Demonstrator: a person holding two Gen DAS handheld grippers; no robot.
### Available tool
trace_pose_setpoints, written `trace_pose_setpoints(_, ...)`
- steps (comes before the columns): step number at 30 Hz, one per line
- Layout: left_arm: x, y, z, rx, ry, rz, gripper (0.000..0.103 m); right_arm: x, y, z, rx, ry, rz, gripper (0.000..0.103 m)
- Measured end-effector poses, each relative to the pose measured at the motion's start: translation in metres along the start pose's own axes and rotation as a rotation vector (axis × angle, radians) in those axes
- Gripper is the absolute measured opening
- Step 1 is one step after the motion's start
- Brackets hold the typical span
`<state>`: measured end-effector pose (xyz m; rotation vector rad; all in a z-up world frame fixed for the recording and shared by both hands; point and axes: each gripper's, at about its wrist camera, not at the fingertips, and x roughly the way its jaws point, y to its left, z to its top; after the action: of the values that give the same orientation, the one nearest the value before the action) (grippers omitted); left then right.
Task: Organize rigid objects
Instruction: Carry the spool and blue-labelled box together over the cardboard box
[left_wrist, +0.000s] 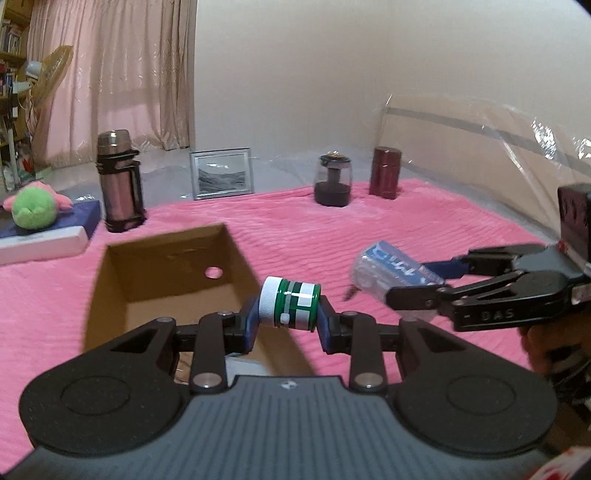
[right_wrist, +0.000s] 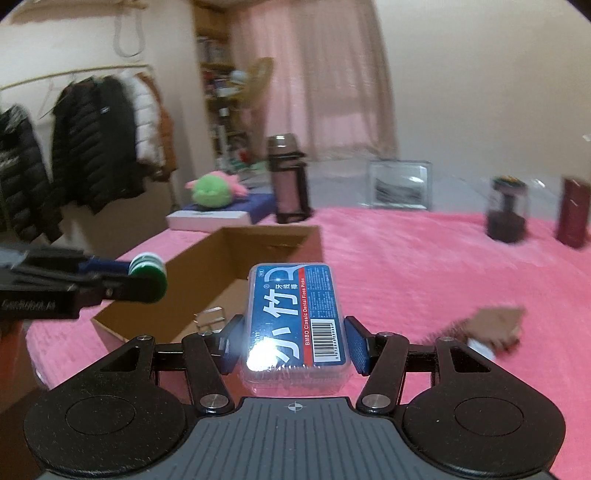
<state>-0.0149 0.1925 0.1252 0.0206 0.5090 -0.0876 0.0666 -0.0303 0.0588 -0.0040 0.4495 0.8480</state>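
Aloft, both grips full: green jar (left_wrist: 290, 303) (sideways), floss box (right_wrist: 295, 325).

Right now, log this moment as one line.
left gripper: shut on green jar | right gripper: shut on floss pick box | cardboard box: open, ahead

My left tongs (left_wrist: 287, 320) clamp a glossy green plastic jar (left_wrist: 291, 303); my right tongs (right_wrist: 291, 345) pinch a clear, shiny plastic floss box (right_wrist: 295, 321). Matt brown cardboard box (left_wrist: 166, 273); ribbed, fuzzy pink blanket (left_wrist: 332, 236); brushed-metal flask (left_wrist: 120, 181).
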Motion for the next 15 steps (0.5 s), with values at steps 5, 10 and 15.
trace_pose_setpoints(5,0.012,0.045,0.014,0.094,0.05,0.047,0.027,0.036,0.016,0.02,-0.11,0.015,0.062,0.054)
trace_pose_setpoints(10,0.034,0.079,0.022,0.184,0.105,0.06,0.027,0.076,0.03,0.039,-0.228,0.043,0.115,0.054)
trace_pose_setpoints(15,0.062,0.105,0.027,0.243,0.166,0.052,0.027,0.119,0.038,0.053,-0.332,0.091,0.137,0.054)
